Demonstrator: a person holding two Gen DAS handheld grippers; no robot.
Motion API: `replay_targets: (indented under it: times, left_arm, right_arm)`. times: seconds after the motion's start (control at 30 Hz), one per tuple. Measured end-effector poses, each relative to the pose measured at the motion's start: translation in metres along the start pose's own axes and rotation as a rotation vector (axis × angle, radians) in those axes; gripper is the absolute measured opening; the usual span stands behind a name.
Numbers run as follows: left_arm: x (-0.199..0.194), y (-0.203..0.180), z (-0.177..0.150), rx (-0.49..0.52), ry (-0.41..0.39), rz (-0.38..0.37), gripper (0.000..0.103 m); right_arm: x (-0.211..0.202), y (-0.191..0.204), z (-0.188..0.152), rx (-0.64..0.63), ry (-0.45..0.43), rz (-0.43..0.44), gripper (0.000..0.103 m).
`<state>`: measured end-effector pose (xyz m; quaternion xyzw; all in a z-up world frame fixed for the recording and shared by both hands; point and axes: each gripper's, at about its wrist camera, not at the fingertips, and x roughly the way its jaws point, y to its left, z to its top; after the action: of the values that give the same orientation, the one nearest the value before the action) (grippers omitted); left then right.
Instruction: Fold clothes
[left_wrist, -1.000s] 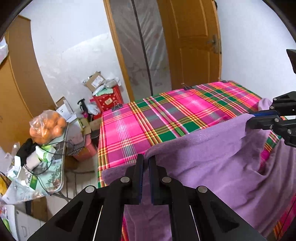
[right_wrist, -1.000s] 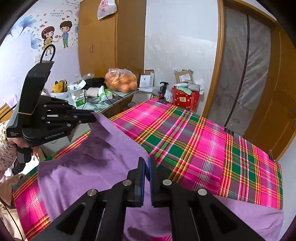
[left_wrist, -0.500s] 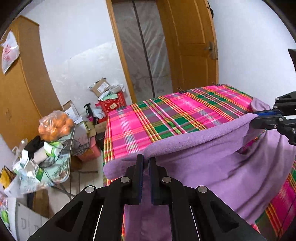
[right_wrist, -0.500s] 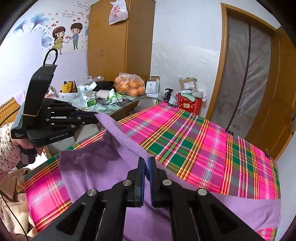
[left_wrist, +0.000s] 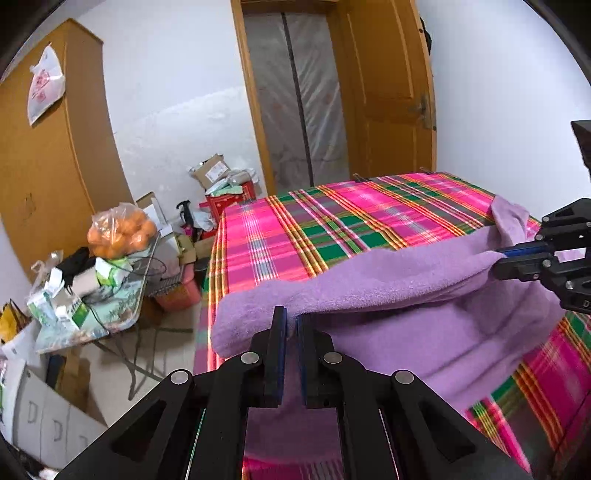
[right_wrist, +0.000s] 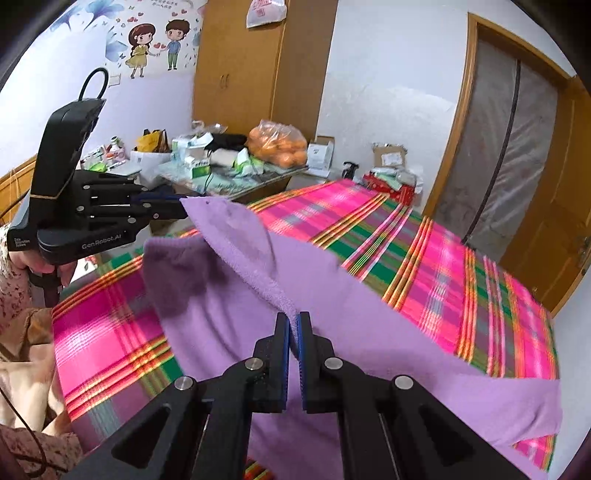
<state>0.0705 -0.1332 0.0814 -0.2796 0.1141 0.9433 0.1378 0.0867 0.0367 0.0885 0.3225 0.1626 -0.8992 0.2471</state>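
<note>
On the left side of the room stands a messy side table (left_wrist: 122, 317) with a bag of oranges (left_wrist: 120, 234) on top. More boxes (left_wrist: 216, 173) sit on the floor by the wall.

Next comes the bed with its pink, green and yellow checked sheet (left_wrist: 332, 229). A soft purple cloth (left_wrist: 406, 325) lies across the near part of it. One long edge of the cloth is lifted up off the sheet, and the rest hangs down and lies flat.

The left gripper (left_wrist: 291, 321) is pressed together on the left end of that lifted edge, pinching the cloth between its blue pads.

The right gripper (right_wrist: 294, 321) is pressed together too. It pinches the other end of the same edge. In the left wrist view it shows at the right, its fingers (left_wrist: 517, 258) clamped on the purple fold.

Behind the bed is a brown door (left_wrist: 388, 92).

A hand (right_wrist: 40, 264) in a flowery sleeve holds the left gripper's handle.
</note>
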Motion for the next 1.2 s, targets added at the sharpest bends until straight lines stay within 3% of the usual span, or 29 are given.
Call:
replay_targets:
  times: [0.27,0.63,0.8,0.87,0.93,1.03,1.2]
  left_arm:
    - [0.001,0.000,-0.040,-0.069,0.052,0.003,0.005]
    - [-0.001,0.001,-0.064,-0.157,0.082,-0.031,0.005]
    - [0.006,0.012,-0.069,-0.280,0.155,-0.139,0.007]
    - [0.010,0.018,-0.070,-0.341,0.167,-0.209,0.022]
    - [0.017,0.025,-0.073,-0.415,0.199,-0.296,0.047]
    - [0.029,0.035,-0.080,-0.559,0.238,-0.385,0.049]
    - [0.036,0.064,-0.090,-0.830,0.173,-0.440,0.049]
  right_arm:
    - [0.015,0.015,-0.028,-0.004,0.077,0.030,0.005]
    - [0.035,0.018,-0.049,0.051,0.149,0.053,0.005]
    - [0.036,0.017,-0.051,0.064,0.150,0.056,0.005]
    - [0.036,0.017,-0.051,0.070,0.149,0.058,0.005]
    - [0.037,0.016,-0.052,0.075,0.149,0.059,0.005]
    - [0.037,0.015,-0.052,0.080,0.149,0.064,0.005]
    - [0.037,0.015,-0.053,0.086,0.147,0.069,0.005]
